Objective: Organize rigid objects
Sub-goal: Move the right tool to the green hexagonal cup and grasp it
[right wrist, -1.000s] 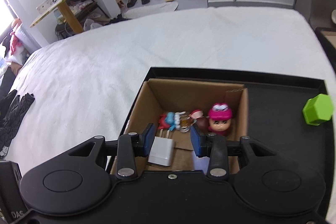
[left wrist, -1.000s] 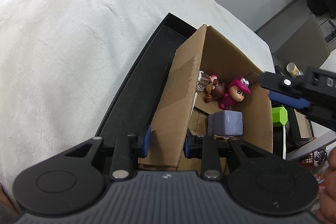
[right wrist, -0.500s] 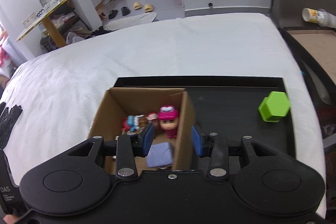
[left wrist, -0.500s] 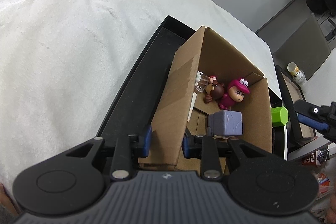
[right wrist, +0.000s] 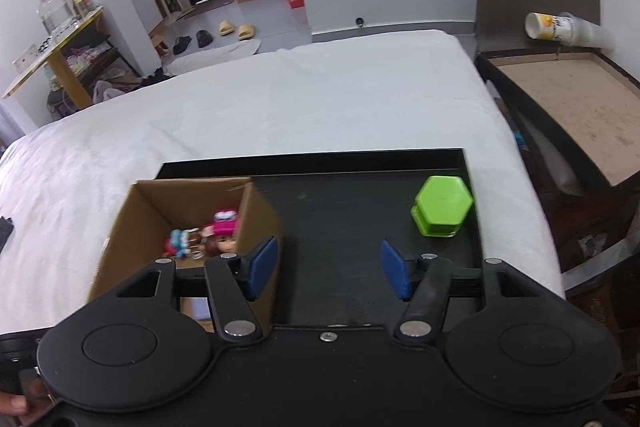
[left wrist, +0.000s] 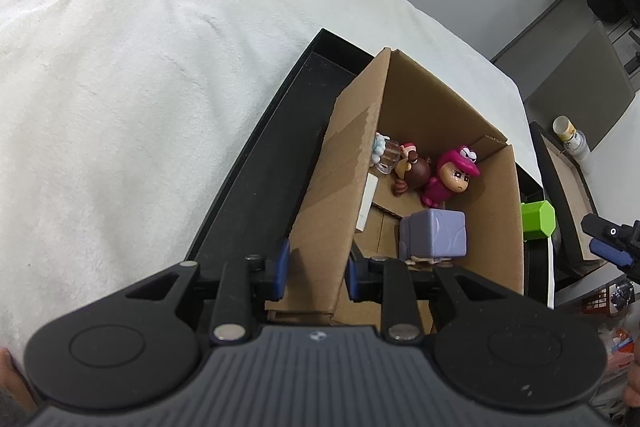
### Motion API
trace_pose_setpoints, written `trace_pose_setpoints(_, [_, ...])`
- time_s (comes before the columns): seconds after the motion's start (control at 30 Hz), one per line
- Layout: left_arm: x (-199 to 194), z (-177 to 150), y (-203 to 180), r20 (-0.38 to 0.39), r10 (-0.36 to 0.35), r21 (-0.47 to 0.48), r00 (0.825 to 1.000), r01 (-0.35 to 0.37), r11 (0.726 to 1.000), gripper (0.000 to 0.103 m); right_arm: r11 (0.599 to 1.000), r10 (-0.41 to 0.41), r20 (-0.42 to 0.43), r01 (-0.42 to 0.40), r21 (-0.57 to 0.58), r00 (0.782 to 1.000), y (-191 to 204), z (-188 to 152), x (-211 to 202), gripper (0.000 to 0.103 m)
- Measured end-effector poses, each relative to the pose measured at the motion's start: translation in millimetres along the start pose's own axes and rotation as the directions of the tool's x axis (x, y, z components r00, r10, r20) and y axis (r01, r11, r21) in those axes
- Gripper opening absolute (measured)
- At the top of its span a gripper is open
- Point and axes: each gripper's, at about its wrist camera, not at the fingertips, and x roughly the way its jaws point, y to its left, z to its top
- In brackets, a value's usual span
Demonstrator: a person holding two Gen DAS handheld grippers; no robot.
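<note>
The right gripper (right wrist: 327, 273) has swung away from the cardboard box (left wrist: 408, 163) over the last second: it was poised above the box's contents, and now its jaws stand wide apart with nothing between them, over the bare floor of the black tray (right wrist: 344, 223). A purple cube-shaped toy (left wrist: 434, 233) that sits near the box's front wall appears to be what it just delivered. The left gripper (left wrist: 316, 269) has not shifted; it stays clamped on the box's left wall, one pad outside and one inside, steadying the box at the tray's left side.

Inside the box, the pink-hooded figurine (left wrist: 450, 179), a brown figure (left wrist: 414, 171) and a small clear piece (left wrist: 386, 157) lie toward the far wall. The green hexagonal block (right wrist: 442, 205) is the only loose item on the tray, near its far right corner, ahead and to the right of the open right gripper. It looks like the next pick, and the tray rests on the white bed (right wrist: 280, 99).
</note>
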Motion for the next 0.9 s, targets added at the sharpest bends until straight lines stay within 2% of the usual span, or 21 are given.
trace_pose_setpoints(0.2, [1, -1, -2, 0.001, 0.012, 0.003, 1.0, -0.012, 1.0, 0.027, 0.999, -0.05, 0.023, 0.049, 0.019, 0.999, -30, 4, 11, 0.076])
trace_pose_setpoints(0.43, [4, 1, -1, -0.008, 0.02, -0.006, 1.0, -0.02, 1.0, 0.027, 0.997, -0.08, 0.023, 0.08, -0.008, 0.997, -50, 7, 38, 0.076])
trace_pose_setpoints(0.63, [5, 2, 0, -0.01, 0.017, -0.013, 1.0, -0.017, 1.0, 0.027, 0.971, -0.128, 0.004, 0.126, -0.202, 0.992, -50, 15, 66, 0.076])
trace_pose_setpoints(0.9, [8, 2, 0, -0.016, 0.02, -0.013, 1.0, -0.02, 1.0, 0.027, 0.942, -0.164, -0.042, 0.143, -0.305, 0.986, -50, 25, 92, 0.076])
